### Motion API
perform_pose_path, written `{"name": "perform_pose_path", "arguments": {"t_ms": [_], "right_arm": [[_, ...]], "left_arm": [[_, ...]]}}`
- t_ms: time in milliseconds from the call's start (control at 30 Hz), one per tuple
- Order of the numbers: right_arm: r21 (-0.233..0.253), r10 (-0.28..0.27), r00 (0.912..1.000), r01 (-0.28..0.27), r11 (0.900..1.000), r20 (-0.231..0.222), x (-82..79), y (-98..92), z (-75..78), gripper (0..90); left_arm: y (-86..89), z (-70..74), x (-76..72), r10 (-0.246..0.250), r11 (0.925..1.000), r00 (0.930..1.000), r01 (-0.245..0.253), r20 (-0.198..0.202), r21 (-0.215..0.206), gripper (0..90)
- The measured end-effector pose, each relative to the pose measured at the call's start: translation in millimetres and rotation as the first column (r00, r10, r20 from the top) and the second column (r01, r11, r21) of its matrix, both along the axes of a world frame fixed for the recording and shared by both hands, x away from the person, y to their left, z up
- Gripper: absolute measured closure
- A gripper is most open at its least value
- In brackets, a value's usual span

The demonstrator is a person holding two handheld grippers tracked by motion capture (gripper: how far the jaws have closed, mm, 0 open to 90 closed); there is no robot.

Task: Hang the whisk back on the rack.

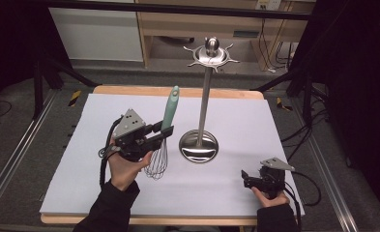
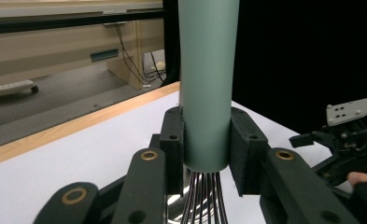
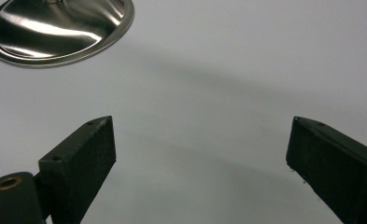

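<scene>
The left gripper (image 1: 159, 130) holds a whisk (image 1: 164, 135) upright, its jaws pinching the bottom of the green handle (image 2: 208, 84) just above the wires (image 2: 204, 200), which hang below the jaws over the white table (image 1: 236, 188). Just beyond the jaws stands a steel utensil stand (image 1: 203, 96), its round base (image 3: 55, 28) near the whisk and its hooked top well above. The right gripper (image 1: 246, 178) sits low near the table's front edge, jaws spread wide with bare table between them, the base ahead to their left.

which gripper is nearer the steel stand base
Left. The left gripper, shut on the whisk, sits just beside the stand base; the right gripper is farther off, near the table's front edge.
</scene>
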State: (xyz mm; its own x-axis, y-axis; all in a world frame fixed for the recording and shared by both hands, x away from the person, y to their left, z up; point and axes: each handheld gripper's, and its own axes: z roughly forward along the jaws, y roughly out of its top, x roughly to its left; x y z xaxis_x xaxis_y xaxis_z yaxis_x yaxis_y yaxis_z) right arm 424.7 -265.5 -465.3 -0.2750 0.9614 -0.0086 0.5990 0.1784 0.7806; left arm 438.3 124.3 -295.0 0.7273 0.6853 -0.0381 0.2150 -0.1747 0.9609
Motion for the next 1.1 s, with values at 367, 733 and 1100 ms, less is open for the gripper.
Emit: {"name": "perform_pose_path", "arguments": {"t_ms": [367,733,1100], "right_arm": [[0.001,-0.001,1.0,0.001,1.0,0.004,-0.4,-0.2,0.7,8.7],[0.011,0.001,1.0,-0.001,1.0,0.009,0.8,-1.4,1.5,8.6],[0.01,0.002,1.0,-0.002,1.0,0.008,0.5,-1.3,1.5,8.6]], "left_arm": [[-23.2,17.0,2.4,-0.027,0.9987,0.9991,0.025,0.034,0.045,69.1],[-41.1,35.6,2.2,-0.059,0.9972,0.9964,0.056,0.061,0.05,69.1],[-62.2,47.8,2.2,-0.082,0.9941,0.9933,0.075,0.082,0.078,69.1]]}}
